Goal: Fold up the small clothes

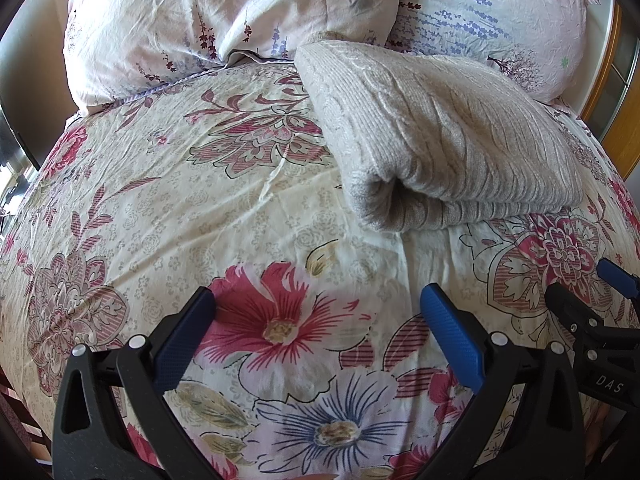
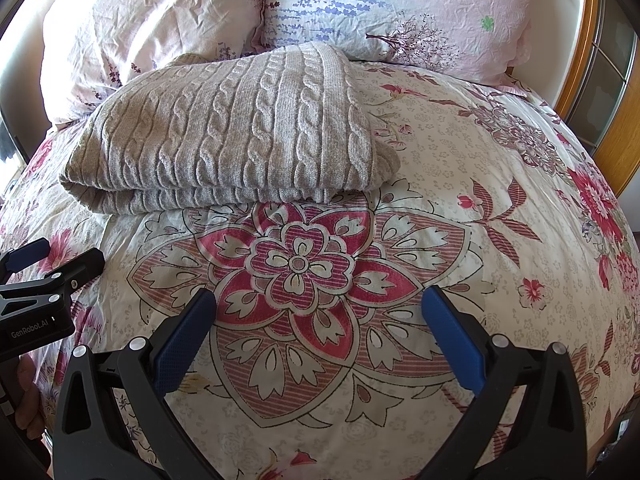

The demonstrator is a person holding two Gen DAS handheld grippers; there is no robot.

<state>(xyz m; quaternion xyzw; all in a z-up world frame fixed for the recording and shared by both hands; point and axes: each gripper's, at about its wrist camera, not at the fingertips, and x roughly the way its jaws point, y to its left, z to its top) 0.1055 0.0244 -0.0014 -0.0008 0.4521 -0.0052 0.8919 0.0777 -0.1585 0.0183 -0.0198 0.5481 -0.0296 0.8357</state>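
The blue-padded fingers of the left gripper stand spread wide at the bottom of the left wrist view, holding nothing, with only the flowered bedspread showing between them. The fingers of the right gripper are likewise spread wide and empty at the bottom of the right wrist view, over a large red medallion printed on the bedspread.

The folded grey cable-knit sweater lies on the bedspread, well apart from both grippers. In the right wrist view it fills the upper left of the frame, its doubled fold edge facing the camera and running left to right, its far end touching the pillows. The cable ribs run away from the camera towards the pillows. In the left wrist view the sweater sits in the upper right of the frame, its long axis slanting from the upper middle down to the right, with a rolled, open corner of the fold at its lower left.

Both grippers point forward along the bed towards the pillows and sit side by side: each shows at the lower edge of the other's view. Fingers of the hand holding the left gripper show at the lower left edge of the right wrist view.
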